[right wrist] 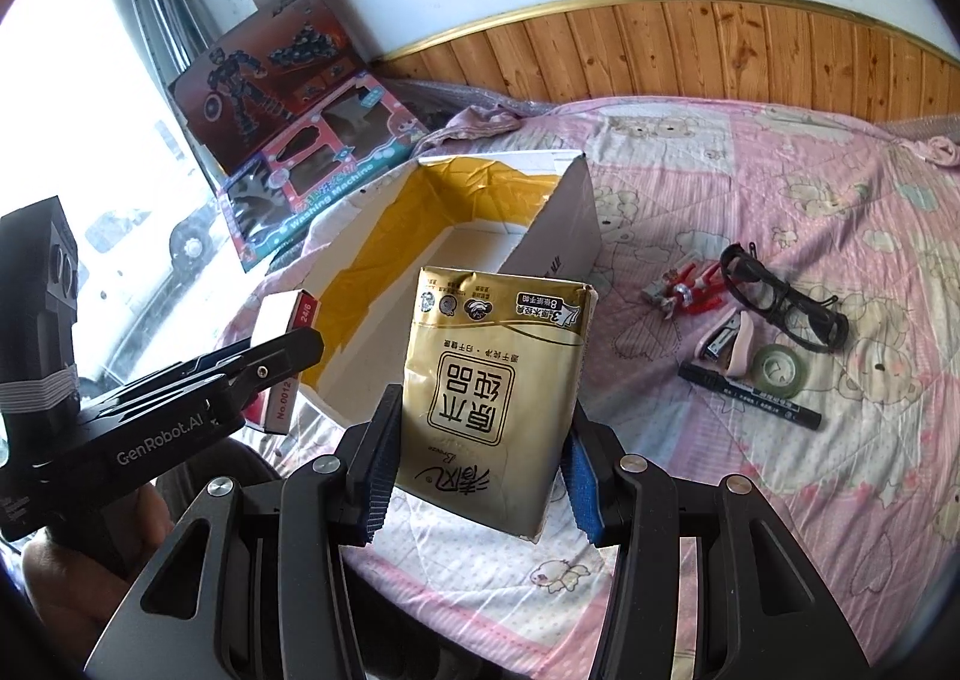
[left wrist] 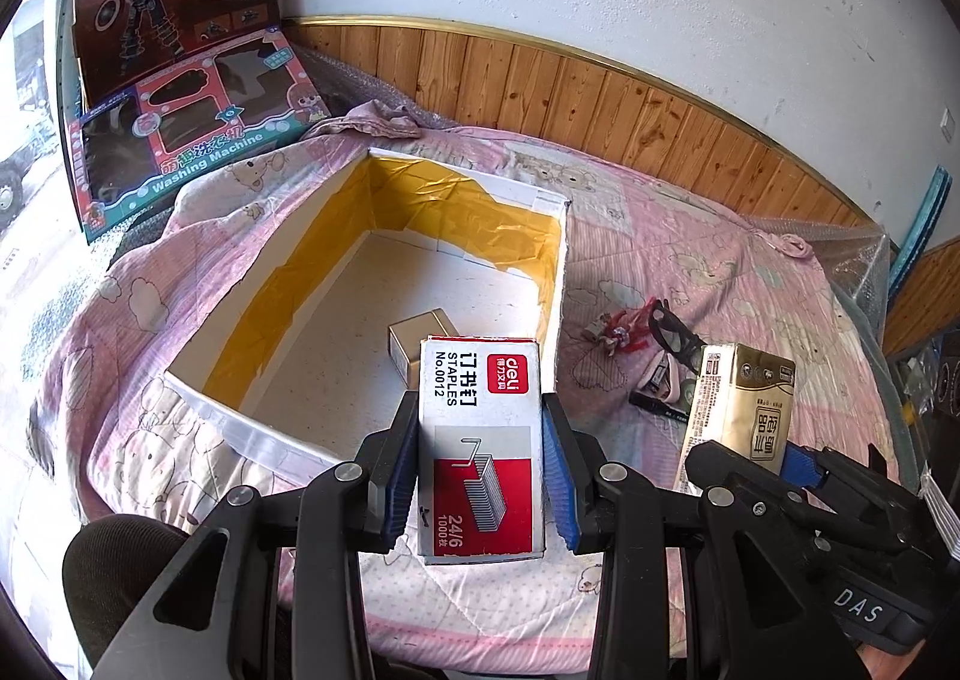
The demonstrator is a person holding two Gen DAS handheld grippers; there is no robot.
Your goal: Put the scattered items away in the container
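Two grippers are loaded. Left gripper is clamped on a staples box, its blue pads pressed to both long sides; the box hangs above the near rim of the open white container, which is lined with yellow tape. One small gold box already lies on the container floor, at 12 o'clock from the held staples. Right gripper grips a gold tissue pack between its pads, upright, over the pink quilt just short of the container's near corner. Loose items remain on the quilt at 2 o'clock from the tissue pack: black glasses, red toy figure, pink stapler, tape roll, black marker. Toy cartons lean at 11 o'clock by the window.
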